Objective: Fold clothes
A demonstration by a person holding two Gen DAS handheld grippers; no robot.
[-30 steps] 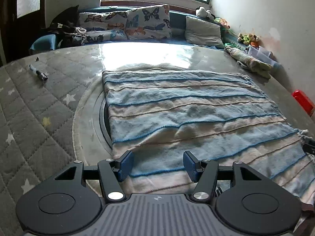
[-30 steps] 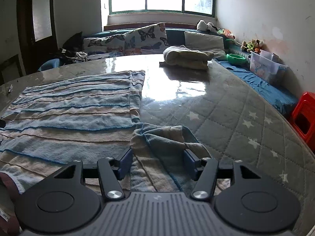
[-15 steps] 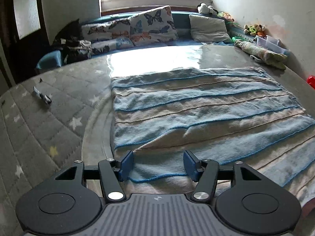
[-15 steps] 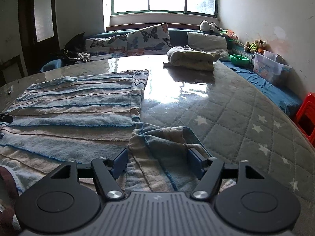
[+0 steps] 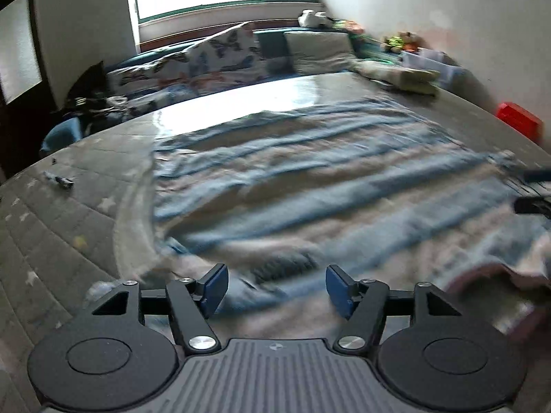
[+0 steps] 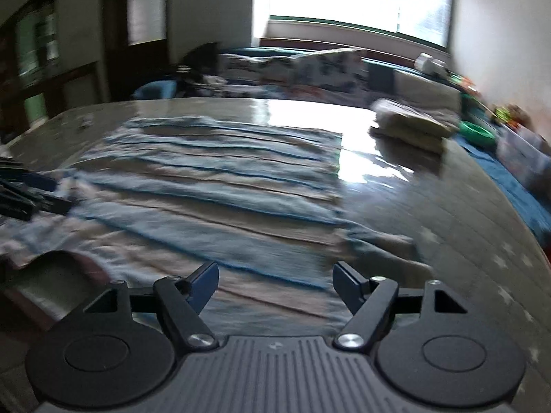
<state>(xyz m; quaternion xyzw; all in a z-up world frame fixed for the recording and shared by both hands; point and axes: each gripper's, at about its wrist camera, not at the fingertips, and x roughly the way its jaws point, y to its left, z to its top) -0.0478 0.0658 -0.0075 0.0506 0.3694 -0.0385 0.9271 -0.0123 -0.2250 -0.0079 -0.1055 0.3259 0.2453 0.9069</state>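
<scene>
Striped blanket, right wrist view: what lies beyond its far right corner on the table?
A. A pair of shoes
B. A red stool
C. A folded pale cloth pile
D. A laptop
C: a folded pale cloth pile sits on the glossy table past the far right corner of the striped blanket, apart from it.

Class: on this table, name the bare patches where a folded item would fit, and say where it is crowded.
Free: the glossy strip between the striped blanket and the far cushions, and the quilted cover right of the blanket. Crowded: the far right corner, with folded clothes.
</scene>
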